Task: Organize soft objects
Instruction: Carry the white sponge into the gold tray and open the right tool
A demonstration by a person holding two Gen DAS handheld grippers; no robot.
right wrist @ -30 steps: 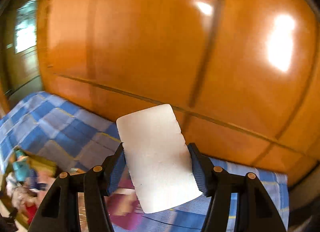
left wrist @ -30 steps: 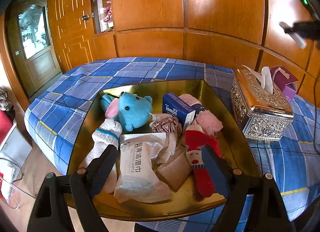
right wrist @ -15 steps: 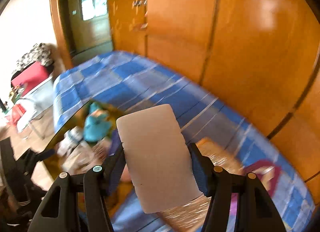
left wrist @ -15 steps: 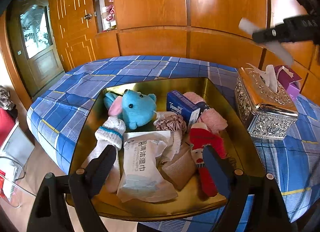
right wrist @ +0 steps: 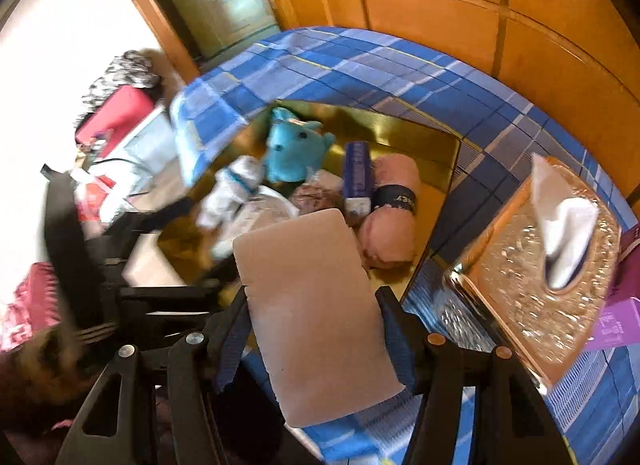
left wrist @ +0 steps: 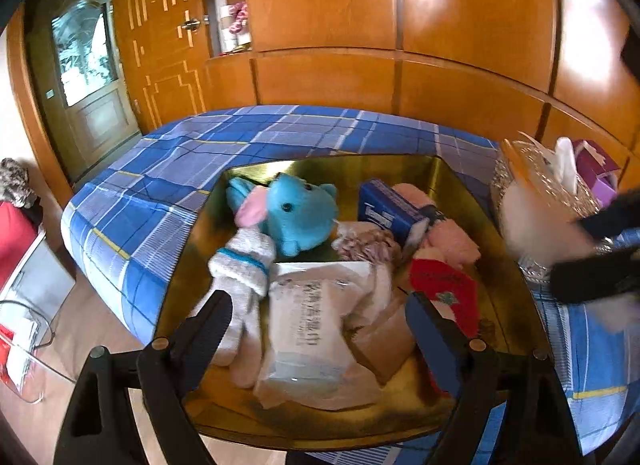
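My left black plastic two-finger gripper point(left wrist: 318, 339) shows as two angular matte arms, each with a round silver screw head near the knuckle and a long slot cut through the outer limb, ending in dark blue ridged pads point(left wrist: 430, 339) on the inner faces. My right black plastic two-finger gripper point(right wrist: 314, 341) is built the same way, with paired silver screws on each side and blue ribbed pads point(right wrist: 394, 339).

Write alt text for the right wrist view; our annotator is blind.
The right gripper has its jaws clamped on a flat pale rectangular sponge pad, above a gold metal tray of soft toys and packets on a blue checked bedspread. An ornate gold tissue box sits right.
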